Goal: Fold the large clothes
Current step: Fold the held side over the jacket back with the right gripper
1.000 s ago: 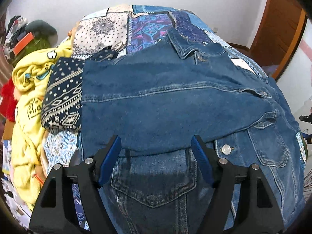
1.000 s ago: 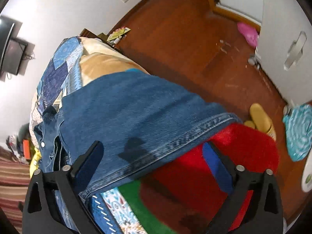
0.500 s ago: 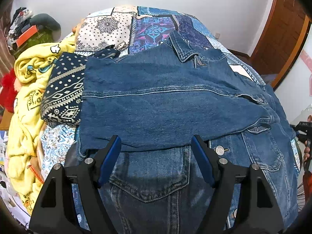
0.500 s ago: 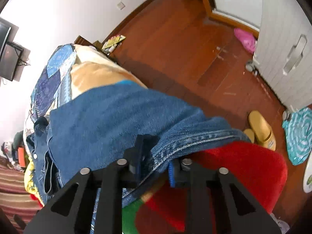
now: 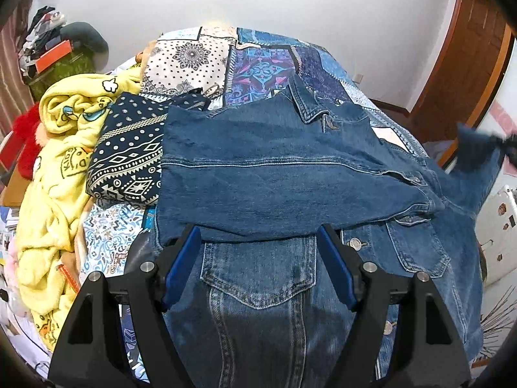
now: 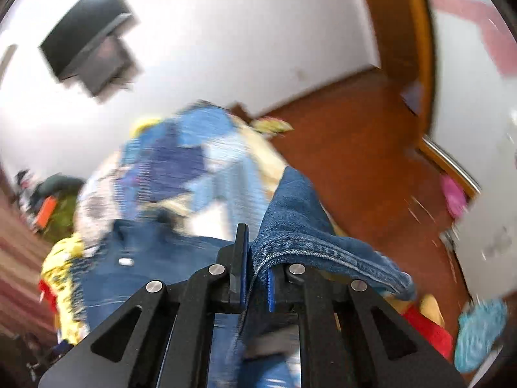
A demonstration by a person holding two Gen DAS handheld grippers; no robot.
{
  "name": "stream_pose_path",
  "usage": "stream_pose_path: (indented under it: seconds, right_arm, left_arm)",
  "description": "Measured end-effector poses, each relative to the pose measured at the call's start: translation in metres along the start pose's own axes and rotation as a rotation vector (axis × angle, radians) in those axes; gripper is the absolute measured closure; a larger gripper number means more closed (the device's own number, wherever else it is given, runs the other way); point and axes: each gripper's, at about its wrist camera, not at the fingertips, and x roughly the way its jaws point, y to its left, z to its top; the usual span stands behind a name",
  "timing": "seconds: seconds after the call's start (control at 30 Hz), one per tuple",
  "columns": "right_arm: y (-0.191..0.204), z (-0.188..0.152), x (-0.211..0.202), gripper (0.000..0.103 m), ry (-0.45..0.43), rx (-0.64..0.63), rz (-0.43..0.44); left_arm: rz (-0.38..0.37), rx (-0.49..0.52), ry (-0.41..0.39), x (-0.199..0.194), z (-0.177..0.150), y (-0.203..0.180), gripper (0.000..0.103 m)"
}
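A blue denim jacket (image 5: 290,174) lies across the patchwork bed, one sleeve folded flat over its front. My left gripper (image 5: 260,258) hovers open above the chest pocket, with nothing between its blue pads. In the right wrist view my right gripper (image 6: 255,278) is shut on the cuff of the jacket's other sleeve (image 6: 300,226), and the denim drapes over its right finger. That lifted sleeve (image 5: 478,158) also shows as a blur at the right edge of the left wrist view. The right wrist picture is motion-blurred.
A yellow printed garment (image 5: 55,174) and a dark patterned cloth (image 5: 129,155) lie left of the jacket. The patchwork bedspread (image 5: 258,64) stretches to the white wall. A wooden floor (image 6: 355,135), a wardrobe door and a pink slipper (image 6: 454,194) are to the right.
My right gripper closed on the hanging sleeve's cuff and rose quickly with it, rolling as it went. My left gripper drew back and up a little, staying open.
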Motion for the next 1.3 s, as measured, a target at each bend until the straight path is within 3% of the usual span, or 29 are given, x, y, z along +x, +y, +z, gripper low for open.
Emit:
stream_pose_path:
  seconds: [0.13,0.3,0.43,0.67,0.87,0.97,1.03,1.17,1.3]
  right_arm:
    - [0.061,-0.01,0.004,0.095,0.025,-0.098,0.113]
    - [0.112,-0.065,0.057,0.095,0.18,-0.239,0.123]
    - [0.121,-0.112,0.091,0.095,0.321,-0.232,0.148]
    - [0.124,-0.144,0.096,0.095,0.393,-0.272,0.129]
    - [0.122,-0.162,0.095,0.094,0.465,-0.323,0.111]
    - [0.119,-0.171,0.099,0.079,0.552,-0.324,0.097]
    - [0.117,-0.174,0.092,0.066,0.542,-0.34,0.09]
    - [0.109,-0.164,0.061,0.062,0.411,-0.384,0.053]
    - [0.085,-0.141,0.032,0.041,0.283,-0.349,0.032]
  left_arm:
    - [-0.005,0.0,-0.012,-0.008,-0.006,0.004,0.03]
    - [-0.002,-0.003,-0.007,-0.014,-0.019,0.013,0.03]
    - [0.002,0.0,0.007,-0.016,-0.027,0.021,0.03]
    - [0.016,-0.017,0.024,-0.012,-0.034,0.029,0.03]
    - [0.005,0.023,0.033,-0.009,-0.032,0.009,0.03]
    - [-0.007,0.058,0.03,-0.009,-0.026,-0.008,0.03]
    - [-0.022,0.087,0.019,-0.01,-0.017,-0.022,0.03]
    - [-0.044,0.162,-0.01,-0.012,0.005,-0.056,0.03]
    - [-0.079,0.264,-0.041,-0.009,0.029,-0.103,0.028]
